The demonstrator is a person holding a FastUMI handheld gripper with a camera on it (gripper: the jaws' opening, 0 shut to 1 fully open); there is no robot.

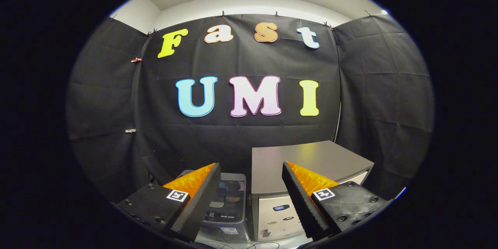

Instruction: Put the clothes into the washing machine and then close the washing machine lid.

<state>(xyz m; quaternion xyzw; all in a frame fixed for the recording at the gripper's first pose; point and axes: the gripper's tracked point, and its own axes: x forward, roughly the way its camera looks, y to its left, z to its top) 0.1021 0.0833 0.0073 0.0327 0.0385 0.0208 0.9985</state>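
My gripper point(251, 164) is open with nothing between its fingers, held well above and short of the appliances. Beyond the left finger point(202, 198) stands a small grey top-loading washing machine point(227, 202). Its see-through lid point(229, 192) lies flat, and dark shapes with a reddish patch show under it; I cannot tell what they are. No clothes are plainly visible outside the machine.
A larger grey box-shaped appliance point(307, 159) with a flat top and a pale front panel point(276, 218) stands right beside the washing machine, behind the right finger point(301, 198). Thin cables point(249, 246) lie on the pale surface in front. Black cloth walls point(97, 124) close the booth.
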